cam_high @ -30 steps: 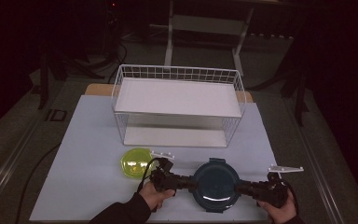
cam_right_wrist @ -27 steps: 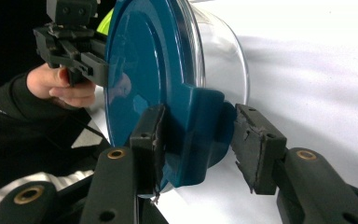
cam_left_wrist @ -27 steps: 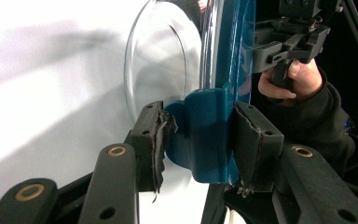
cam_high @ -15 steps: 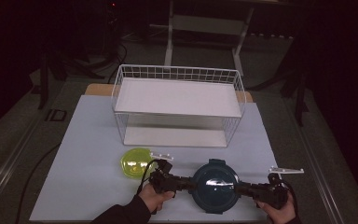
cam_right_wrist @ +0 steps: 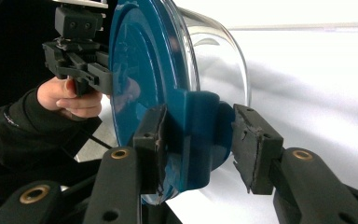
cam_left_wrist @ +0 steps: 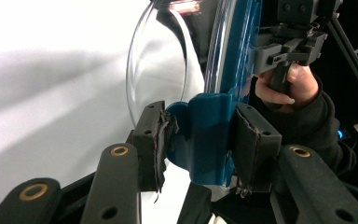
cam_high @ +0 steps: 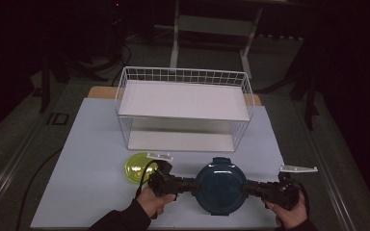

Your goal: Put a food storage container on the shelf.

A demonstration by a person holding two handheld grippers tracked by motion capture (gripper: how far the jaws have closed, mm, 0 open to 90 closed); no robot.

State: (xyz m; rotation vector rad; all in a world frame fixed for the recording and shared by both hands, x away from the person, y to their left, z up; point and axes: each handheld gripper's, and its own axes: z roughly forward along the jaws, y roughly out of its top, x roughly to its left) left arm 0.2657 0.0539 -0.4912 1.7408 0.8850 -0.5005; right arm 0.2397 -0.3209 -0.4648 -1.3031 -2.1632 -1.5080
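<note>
A round glass container with a dark blue lid [cam_high: 219, 190] hangs just above the white table mat near its front edge, carried between both grippers. My left gripper [cam_high: 189, 184] is shut on the lid's left clip [cam_left_wrist: 207, 135], with both pads [cam_left_wrist: 156, 140] pressed against it. From the other side my right gripper [cam_high: 248, 188] is shut on the opposite clip [cam_right_wrist: 198, 135]. The clear bowl [cam_left_wrist: 158, 70] shows under the lid [cam_right_wrist: 140, 79]. Each gripper view also shows the other hand and its gripper [cam_left_wrist: 284, 42] [cam_right_wrist: 79, 56] across the container.
A small yellow-green bowl [cam_high: 137, 167] sits on the mat just behind the left gripper. A white wire two-level rack [cam_high: 183, 101] stands at the back middle of the mat [cam_high: 91, 144]. Dark floor and stands surround the table.
Both grippers have risen a little together, with the blue-lidded container lifted between them. The yellow-green bowl and the rack have not moved.
</note>
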